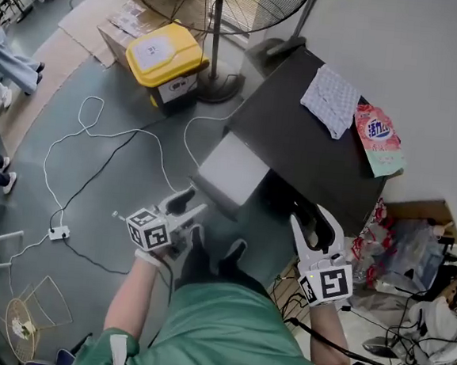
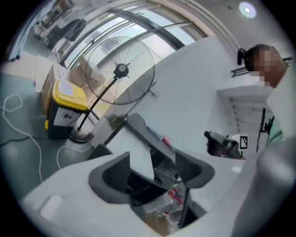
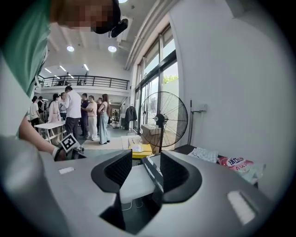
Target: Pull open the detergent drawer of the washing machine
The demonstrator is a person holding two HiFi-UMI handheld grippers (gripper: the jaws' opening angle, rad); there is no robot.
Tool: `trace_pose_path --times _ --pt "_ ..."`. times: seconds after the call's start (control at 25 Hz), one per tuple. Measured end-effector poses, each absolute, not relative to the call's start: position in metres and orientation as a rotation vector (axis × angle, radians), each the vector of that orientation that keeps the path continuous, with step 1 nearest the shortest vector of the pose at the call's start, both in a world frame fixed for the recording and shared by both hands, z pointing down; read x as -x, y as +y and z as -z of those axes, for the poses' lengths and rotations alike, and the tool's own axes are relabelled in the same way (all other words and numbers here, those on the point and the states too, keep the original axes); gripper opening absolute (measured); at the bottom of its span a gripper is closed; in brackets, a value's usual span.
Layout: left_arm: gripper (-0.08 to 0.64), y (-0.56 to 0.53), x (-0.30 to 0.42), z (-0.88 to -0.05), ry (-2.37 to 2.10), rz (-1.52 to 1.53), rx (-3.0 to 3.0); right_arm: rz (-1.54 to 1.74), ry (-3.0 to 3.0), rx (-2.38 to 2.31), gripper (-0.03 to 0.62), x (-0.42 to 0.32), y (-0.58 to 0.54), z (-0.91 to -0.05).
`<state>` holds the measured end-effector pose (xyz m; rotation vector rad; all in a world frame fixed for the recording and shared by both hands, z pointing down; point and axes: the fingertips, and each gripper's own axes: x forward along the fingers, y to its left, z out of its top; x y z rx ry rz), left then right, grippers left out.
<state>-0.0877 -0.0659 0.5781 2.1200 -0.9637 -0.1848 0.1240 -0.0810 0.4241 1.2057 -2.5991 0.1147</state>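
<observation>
Tools both spread, empty. Left tool sits just near of the drawer, which juts open leftward from the washer, placed to pull it; right tool hangs clear, apparently unneeded.

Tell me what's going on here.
A person stands at a black washing machine with a gripper in each hand. The white detergent drawer already sticks out of the machine's front. The left gripper is close to the drawer with its jaws apart, gripping nothing. The right gripper is at the machine's front, also open and empty. A cloth and a detergent pouch lie on top.
</observation>
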Motion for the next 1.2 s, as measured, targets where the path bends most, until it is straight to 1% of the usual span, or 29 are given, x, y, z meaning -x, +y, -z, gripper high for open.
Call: trace_pose_path --times 0.28,0.48,0.6,0.72,0.8,1.04,1.2 --pt "0.249 -0.093 0.085 -0.462 -1.246 -0.020 -2.390 -0.073 -2.628 -1.276 0.184 -0.126 -0.100 -0.400" --pt "0.193 -0.112 0.086 -0.403 -1.492 -0.086 -2.431 -0.025 -2.647 -1.318 0.178 -0.129 -0.112 -0.380" --pt "0.137 -0.123 0.090 -0.374 -1.632 -0.079 -2.417 -0.006 -2.647 -1.362 0.167 -0.134 -0.121 -0.367" --pt "0.043 -0.129 0.091 -0.348 -1.735 -0.113 -2.450 0.013 -2.657 -1.399 0.153 -0.136 -0.128 -0.350" --pt "0.007 -0.133 0.090 -0.334 -1.774 -0.109 -2.467 0.039 -2.677 -1.411 0.128 -0.134 -0.131 -0.338" --pt "-0.003 -0.139 0.088 -0.308 -1.845 -0.080 -2.480 0.100 -2.730 -1.422 0.050 -0.135 -0.138 -0.310" --pt "-0.003 -0.137 0.087 -0.292 -1.877 -0.064 -2.509 0.123 -2.726 -1.458 0.029 -0.139 -0.141 -0.300"
